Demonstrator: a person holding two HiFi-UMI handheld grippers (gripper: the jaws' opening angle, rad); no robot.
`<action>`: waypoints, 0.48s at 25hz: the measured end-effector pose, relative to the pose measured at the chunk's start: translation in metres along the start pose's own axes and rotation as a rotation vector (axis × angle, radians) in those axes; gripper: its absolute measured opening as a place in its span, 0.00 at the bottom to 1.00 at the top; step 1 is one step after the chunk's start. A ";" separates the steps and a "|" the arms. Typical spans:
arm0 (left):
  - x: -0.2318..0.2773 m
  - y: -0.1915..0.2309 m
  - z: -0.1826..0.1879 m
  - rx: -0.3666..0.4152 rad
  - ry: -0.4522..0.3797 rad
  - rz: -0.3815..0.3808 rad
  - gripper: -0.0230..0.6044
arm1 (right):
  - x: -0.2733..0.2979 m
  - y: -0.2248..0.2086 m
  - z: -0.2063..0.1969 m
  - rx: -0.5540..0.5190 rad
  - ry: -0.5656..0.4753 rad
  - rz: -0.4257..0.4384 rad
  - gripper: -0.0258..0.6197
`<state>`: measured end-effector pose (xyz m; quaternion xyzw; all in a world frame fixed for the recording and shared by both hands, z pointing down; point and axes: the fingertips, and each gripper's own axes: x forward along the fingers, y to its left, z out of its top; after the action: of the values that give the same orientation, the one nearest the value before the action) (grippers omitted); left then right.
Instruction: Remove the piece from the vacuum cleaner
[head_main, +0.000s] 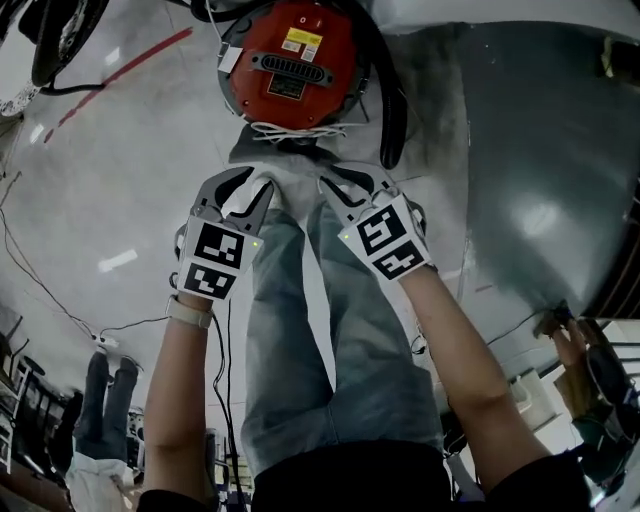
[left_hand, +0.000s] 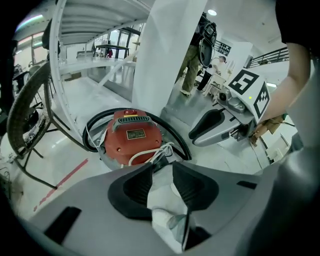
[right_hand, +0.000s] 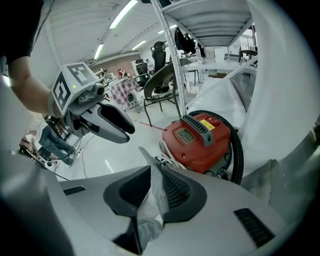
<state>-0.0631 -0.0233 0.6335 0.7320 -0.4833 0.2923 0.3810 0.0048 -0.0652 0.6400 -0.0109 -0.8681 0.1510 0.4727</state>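
Observation:
The red vacuum cleaner (head_main: 290, 60) stands on the floor ahead of me, with its black hose (head_main: 392, 110) curled round it and a white cord (head_main: 295, 130) bunched at its near side. A pale grey fabric piece (head_main: 290, 160) hangs between both grippers, just short of the vacuum. My left gripper (left_hand: 162, 170) is open: the fabric (left_hand: 162, 200) lies in the gap between its pads. My right gripper (right_hand: 156, 172) is shut on the same fabric (right_hand: 150, 200), pinching a fold. The two grippers (head_main: 250, 190) (head_main: 352, 185) are side by side above my legs.
A large grey metal panel (head_main: 540, 180) fills the right side. A red line (head_main: 120, 70) runs across the pale floor at the left. Loose cables and another person's legs (head_main: 100, 400) are at the lower left. White shelving uprights (right_hand: 170, 50) and a chair (right_hand: 160, 80) stand behind the vacuum.

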 end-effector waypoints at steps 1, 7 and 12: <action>0.008 0.002 -0.004 0.008 0.007 -0.003 0.25 | 0.008 -0.003 -0.005 -0.006 0.014 -0.001 0.19; 0.054 0.010 -0.024 0.006 0.025 -0.023 0.25 | 0.047 -0.016 -0.030 -0.046 0.046 -0.006 0.19; 0.091 0.005 -0.050 0.037 0.085 -0.054 0.25 | 0.071 -0.024 -0.051 -0.038 0.058 -0.008 0.19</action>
<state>-0.0377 -0.0268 0.7343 0.7384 -0.4415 0.3217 0.3955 0.0106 -0.0640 0.7307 -0.0208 -0.8568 0.1319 0.4980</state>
